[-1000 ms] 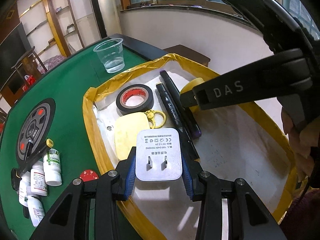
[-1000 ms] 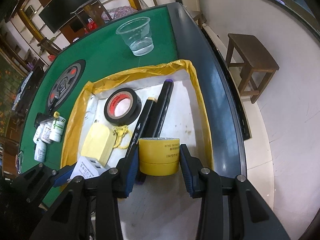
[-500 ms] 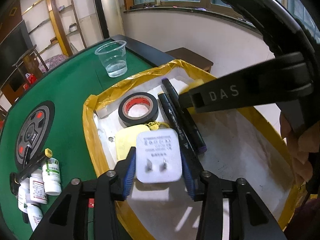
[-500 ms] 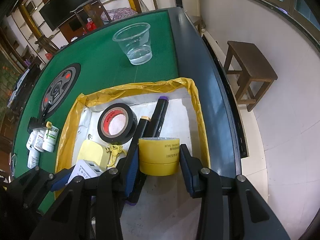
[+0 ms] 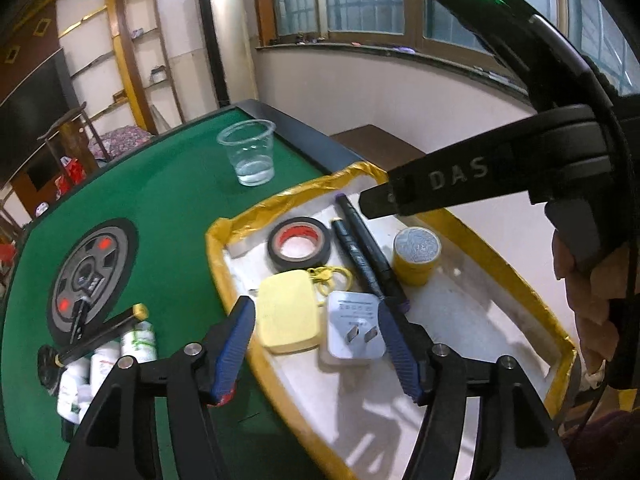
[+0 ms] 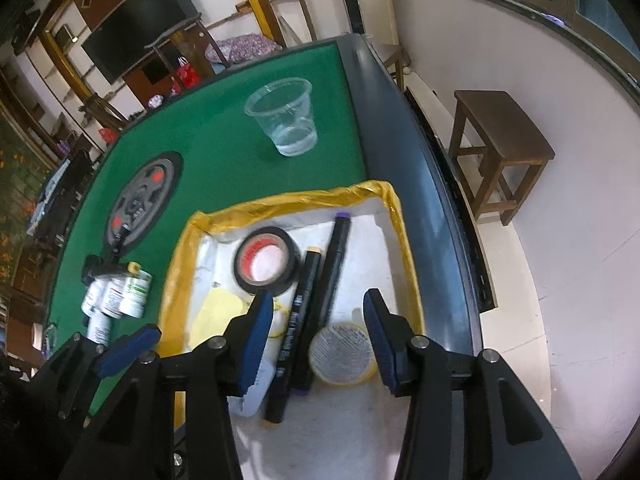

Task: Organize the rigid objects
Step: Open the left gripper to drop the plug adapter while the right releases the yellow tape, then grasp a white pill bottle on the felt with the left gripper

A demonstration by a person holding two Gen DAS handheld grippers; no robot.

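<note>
A white plug charger [image 5: 352, 332] lies flat in the yellow-rimmed tray [image 5: 218, 256], prongs up. My left gripper [image 5: 314, 320] hangs above it, its jaws opening and its pads clear of the charger. A yellow tape roll [image 6: 342, 354] lies on the tray floor under my right gripper [image 6: 316, 312], whose jaws are opening too and do not touch it. Also in the tray are a black tape roll [image 5: 300, 244], two black markers [image 5: 368, 256] and a yellow pad with a keyring [image 5: 288, 316].
A clear plastic cup [image 6: 284, 120] stands on the green felt behind the tray. Medicine bottles [image 5: 104, 364] and a pen lie left of it, by a round black disc [image 5: 90, 272]. The table's dark edge [image 6: 420, 200] runs right of the tray, with a stool [image 6: 500, 148] beyond.
Both grippers opened and rose. The left one let go of the charger and the right one let go of the yellow tape; both things now rest in the tray.
</note>
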